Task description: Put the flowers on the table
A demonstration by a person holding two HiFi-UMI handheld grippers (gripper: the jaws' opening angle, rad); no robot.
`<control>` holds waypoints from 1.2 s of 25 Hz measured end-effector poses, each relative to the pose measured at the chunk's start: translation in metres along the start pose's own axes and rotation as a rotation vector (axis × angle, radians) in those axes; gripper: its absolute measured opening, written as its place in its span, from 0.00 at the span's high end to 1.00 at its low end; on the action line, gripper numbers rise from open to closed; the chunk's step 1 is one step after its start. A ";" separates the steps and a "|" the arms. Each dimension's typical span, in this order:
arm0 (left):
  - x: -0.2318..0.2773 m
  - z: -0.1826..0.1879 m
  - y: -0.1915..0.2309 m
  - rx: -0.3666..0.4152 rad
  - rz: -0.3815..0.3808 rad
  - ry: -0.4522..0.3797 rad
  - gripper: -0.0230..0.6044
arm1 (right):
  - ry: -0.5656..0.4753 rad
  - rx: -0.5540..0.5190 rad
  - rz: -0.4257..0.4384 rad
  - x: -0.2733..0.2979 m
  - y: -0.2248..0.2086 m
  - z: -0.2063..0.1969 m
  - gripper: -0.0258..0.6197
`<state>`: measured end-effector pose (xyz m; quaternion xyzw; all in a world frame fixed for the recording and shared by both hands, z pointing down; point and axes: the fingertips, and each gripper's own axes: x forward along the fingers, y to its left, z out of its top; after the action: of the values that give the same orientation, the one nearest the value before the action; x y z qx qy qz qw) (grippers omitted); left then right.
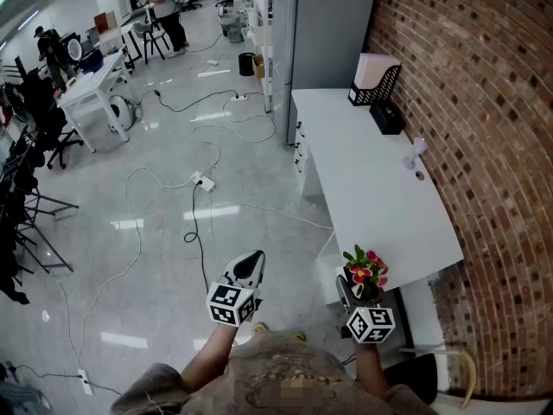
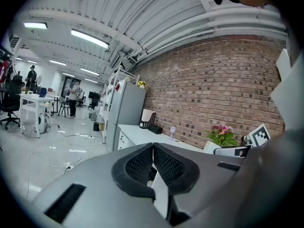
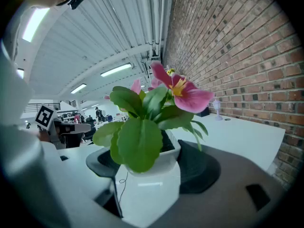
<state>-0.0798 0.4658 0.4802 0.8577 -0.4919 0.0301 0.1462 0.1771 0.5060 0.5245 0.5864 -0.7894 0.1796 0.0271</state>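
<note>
A small white pot (image 3: 147, 184) with pink flowers (image 3: 180, 91) and green leaves sits between the pads of my right gripper (image 3: 152, 167), which is shut on it. In the head view the flowers (image 1: 366, 267) are held up in the air just off the near end of the long white table (image 1: 363, 171), with my right gripper (image 1: 361, 285) beneath them. My left gripper (image 1: 252, 258) hangs over the floor to the left, holding nothing. Its jaws meet in the left gripper view (image 2: 153, 163), where the flowers (image 2: 221, 134) show at the right.
On the table's far end stand a black file holder (image 1: 374, 80) and a black box (image 1: 386, 118); a small white fan (image 1: 417, 150) stands near the brick wall (image 1: 484, 102). A grey cabinet (image 1: 324, 33) rises beyond. Cables (image 1: 207, 184) trail over the floor. A chair (image 1: 449, 379) is at bottom right.
</note>
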 end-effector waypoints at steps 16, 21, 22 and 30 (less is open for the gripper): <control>-0.004 0.007 0.032 0.013 -0.046 0.010 0.93 | -0.009 0.034 -0.002 0.026 0.039 -0.001 0.42; 0.001 0.003 0.048 0.027 -0.085 0.017 0.93 | -0.021 0.025 -0.007 0.040 0.055 -0.002 0.42; 0.003 0.003 0.050 0.029 -0.095 0.016 0.93 | -0.024 0.026 -0.010 0.042 0.057 -0.002 0.42; 0.027 0.008 0.071 0.021 -0.126 0.011 0.93 | -0.014 0.029 -0.032 0.071 0.062 -0.002 0.41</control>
<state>-0.1272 0.4069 0.4937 0.8884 -0.4357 0.0307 0.1413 0.0965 0.4574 0.5285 0.6005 -0.7774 0.1863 0.0162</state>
